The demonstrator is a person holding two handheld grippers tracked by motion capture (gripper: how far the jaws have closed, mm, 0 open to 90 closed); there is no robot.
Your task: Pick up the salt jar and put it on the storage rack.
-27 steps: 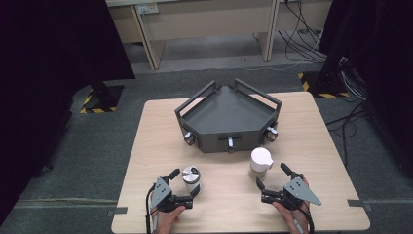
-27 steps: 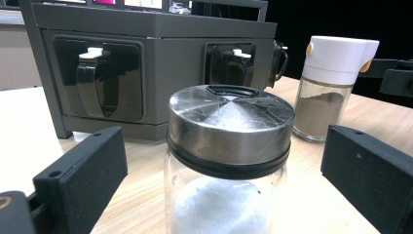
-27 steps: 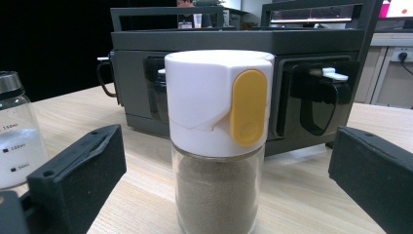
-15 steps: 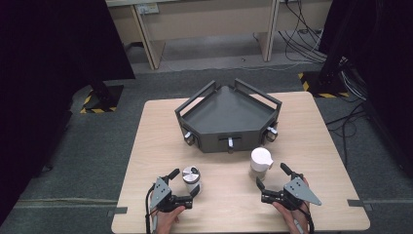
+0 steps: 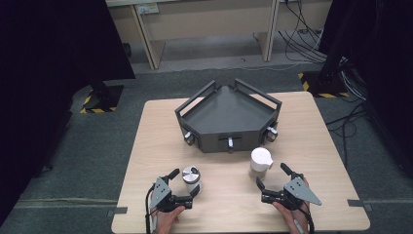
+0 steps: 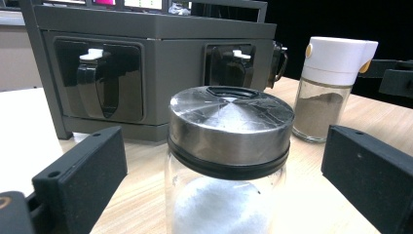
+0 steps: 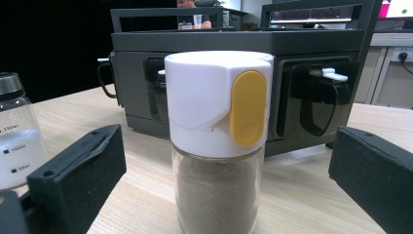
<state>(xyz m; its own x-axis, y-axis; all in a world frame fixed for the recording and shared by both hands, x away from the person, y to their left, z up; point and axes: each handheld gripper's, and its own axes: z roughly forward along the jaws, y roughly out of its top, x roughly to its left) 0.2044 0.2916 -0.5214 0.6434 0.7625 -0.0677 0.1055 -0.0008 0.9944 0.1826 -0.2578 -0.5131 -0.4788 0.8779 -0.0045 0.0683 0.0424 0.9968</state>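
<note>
High view: my left gripper (image 5: pixel 184 186) and right gripper (image 5: pixel 273 176) sit near, jaws spread, bracketing the steel-lidded jar (image 5: pixel 191 180) and white-capped shaker (image 5: pixel 260 162). I'd centre each, squeeze evenly below the lids. Beyond stands the grey rack (image 5: pixel 229 117).
</note>
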